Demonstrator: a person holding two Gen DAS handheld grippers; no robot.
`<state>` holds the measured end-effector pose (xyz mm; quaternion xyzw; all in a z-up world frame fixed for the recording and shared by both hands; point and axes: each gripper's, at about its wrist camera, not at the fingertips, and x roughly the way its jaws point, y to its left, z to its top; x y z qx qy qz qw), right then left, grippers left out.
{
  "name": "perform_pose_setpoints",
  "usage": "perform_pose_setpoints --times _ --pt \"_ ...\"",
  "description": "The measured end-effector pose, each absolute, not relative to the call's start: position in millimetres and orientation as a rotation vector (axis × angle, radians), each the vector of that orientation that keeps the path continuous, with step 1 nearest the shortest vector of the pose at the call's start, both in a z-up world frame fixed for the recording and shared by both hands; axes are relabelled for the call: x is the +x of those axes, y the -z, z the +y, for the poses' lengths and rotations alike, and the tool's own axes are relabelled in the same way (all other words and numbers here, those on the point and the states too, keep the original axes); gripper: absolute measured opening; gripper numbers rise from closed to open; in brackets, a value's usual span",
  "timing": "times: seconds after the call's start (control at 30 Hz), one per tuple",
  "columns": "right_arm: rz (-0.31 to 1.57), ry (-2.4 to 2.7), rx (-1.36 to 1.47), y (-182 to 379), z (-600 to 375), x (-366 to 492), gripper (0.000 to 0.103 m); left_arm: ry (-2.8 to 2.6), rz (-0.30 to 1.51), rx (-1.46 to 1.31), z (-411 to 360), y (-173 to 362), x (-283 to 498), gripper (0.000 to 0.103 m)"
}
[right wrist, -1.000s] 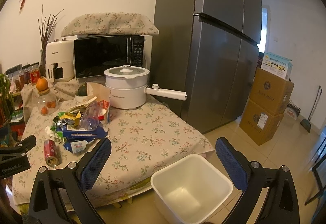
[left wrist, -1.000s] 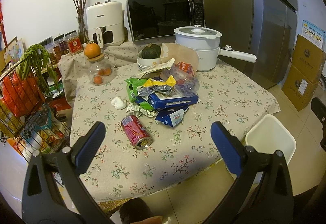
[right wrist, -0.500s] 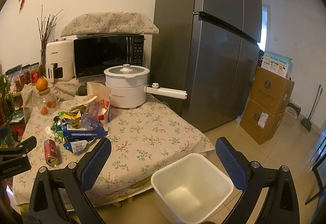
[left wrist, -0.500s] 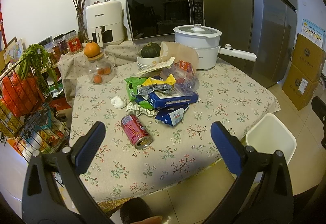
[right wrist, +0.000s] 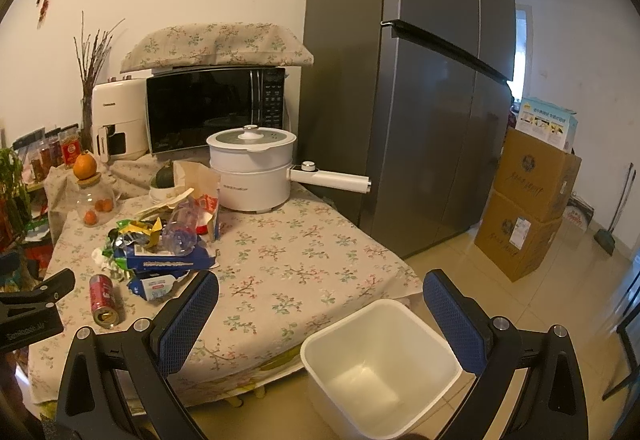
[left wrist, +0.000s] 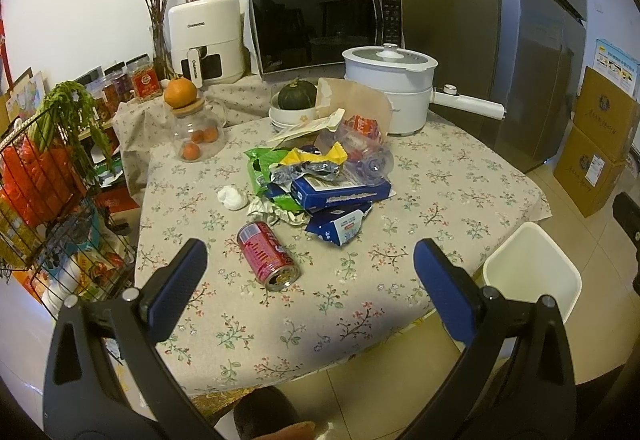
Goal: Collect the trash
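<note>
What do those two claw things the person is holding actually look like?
Both match. The left gripper and right gripper each have two black plastic arms with triangular cut-outs and silver screws, ending in flat fingers padded with textured blue rubber. The left one's black side carries faint embossed lettering, seen in the right view. No cables or sleeves show.

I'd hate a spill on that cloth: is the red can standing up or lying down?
Lying down. The red can rests on its side on the tablecloth, its round end facing the camera.

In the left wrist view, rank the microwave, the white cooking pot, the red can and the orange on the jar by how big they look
1. microwave
2. white cooking pot
3. red can, enlarged by nearness to the camera
4. orange
</note>
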<state>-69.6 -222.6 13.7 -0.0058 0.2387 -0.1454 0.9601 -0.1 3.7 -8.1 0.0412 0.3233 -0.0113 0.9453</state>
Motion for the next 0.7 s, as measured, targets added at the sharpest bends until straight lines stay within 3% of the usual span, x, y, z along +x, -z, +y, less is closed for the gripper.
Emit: perform_pose_setpoints --times 0.7 --pt "0.526 0.245 -0.094 -38 -217 -39 0.103 0.090 0.653 0.128 11 -8 31 0.103"
